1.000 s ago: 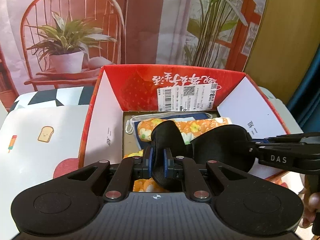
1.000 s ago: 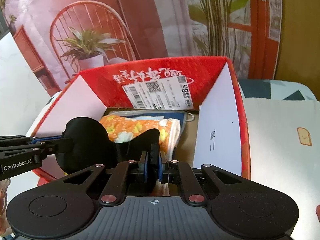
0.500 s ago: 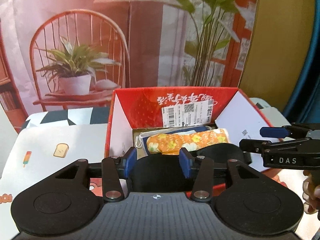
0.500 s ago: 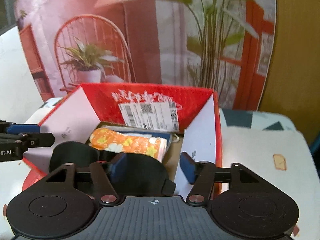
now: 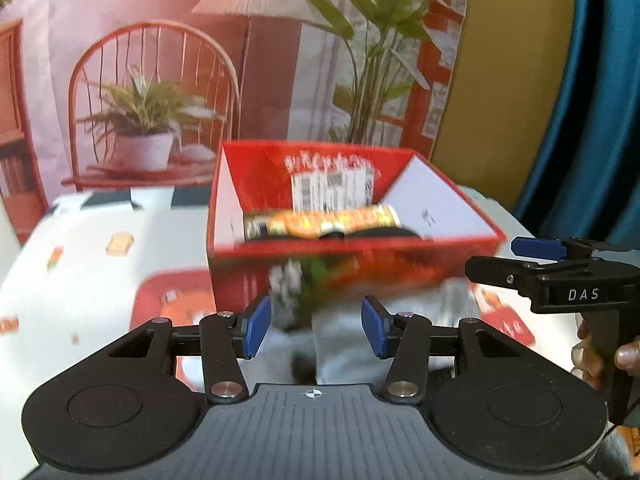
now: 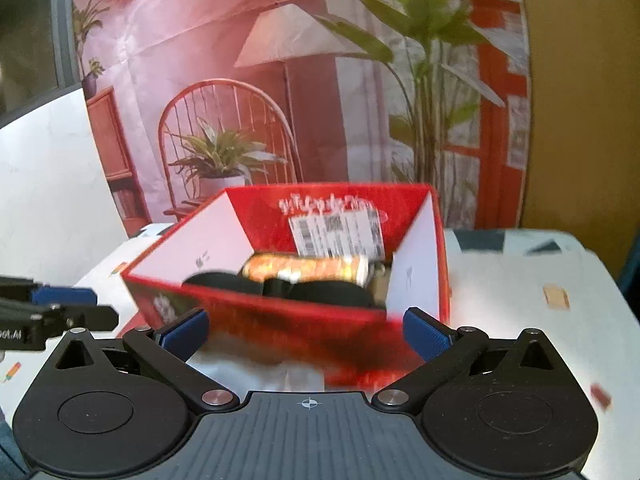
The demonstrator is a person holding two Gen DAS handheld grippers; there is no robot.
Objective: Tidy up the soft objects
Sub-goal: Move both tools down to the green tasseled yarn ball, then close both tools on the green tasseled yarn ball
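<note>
Cardboard, red outside and white on its side flaps, forms the open box (image 5: 352, 240) standing on the patterned counter (image 5: 92, 280). Inside it lies an orange floral roll of fabric (image 5: 324, 220), its long axis running left to right across the box, parallel to the near wall. In front of the roll, against that near wall, sits a black soft piece (image 6: 280, 286), also stretched sideways; its lower part is hidden by the box rim, and blur keeps its exact shape from being read. A white shipping label (image 6: 338, 232) is stuck to the far inner wall.

The left gripper (image 5: 316, 326) is held before the box's outer front, jaws spread wide with nothing between them. The right gripper (image 6: 306, 330) is likewise in front of the box, jaws parted even wider and empty. A pale grey-white cloth (image 5: 352, 344) lies on the counter just below the left gripper, partly covered by the tool body. Both views are smeared, so the print on the box front cannot be made out. The right gripper's black side, lettered DAS, enters the left view's right edge, cut off.
</note>
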